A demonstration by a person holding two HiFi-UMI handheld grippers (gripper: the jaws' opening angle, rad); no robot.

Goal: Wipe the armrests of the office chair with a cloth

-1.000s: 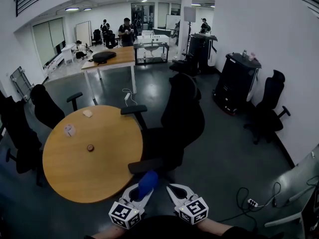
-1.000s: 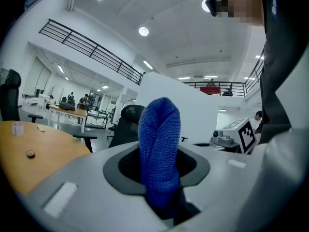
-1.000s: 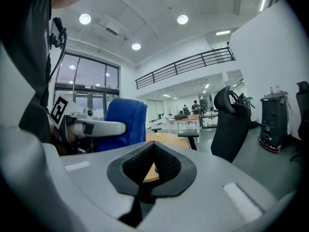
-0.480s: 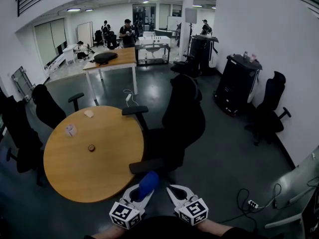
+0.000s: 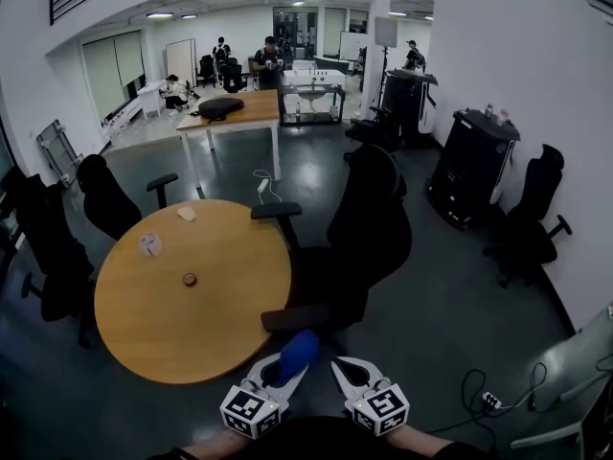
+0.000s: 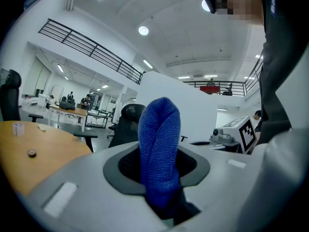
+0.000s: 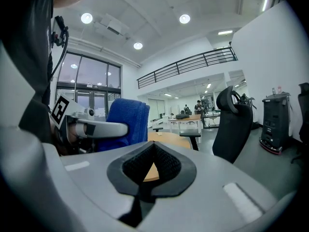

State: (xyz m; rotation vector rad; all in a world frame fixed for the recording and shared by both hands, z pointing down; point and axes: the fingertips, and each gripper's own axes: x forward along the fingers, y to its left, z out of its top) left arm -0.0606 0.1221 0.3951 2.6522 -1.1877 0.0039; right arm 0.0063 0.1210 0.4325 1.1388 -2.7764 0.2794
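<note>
Head view: your two grippers sit side by side at the bottom edge, marker cubes toward you. The left gripper (image 5: 283,372) has its fingers clamped on a blue cloth (image 5: 298,350), which sticks up past the tips as a folded roll (in the left gripper view it is pinched low between the black pads (image 6: 123,166), and most of its length stands free above them). The right gripper (image 5: 352,372) holds nothing. In the right gripper view its fingers are together, tips meeting, with only a small hollow between the pads through which a bit of wood shows.

A black chair (image 5: 364,233) stands just ahead of you, beside a round wooden bench (image 5: 144,324). Its near armrest (image 5: 295,316) lies just beyond the cloth and apart from it. Its far armrest (image 5: 276,211) sits by the bench's far rim. Neither gripper touches the chair.

On the bench lie a small dark disc (image 5: 190,279), a pale cup-like thing (image 5: 150,245) and a pale scrap (image 5: 187,215), all well apart from the grippers. More black chairs (image 5: 103,199) stand at the left of the bench.
</note>
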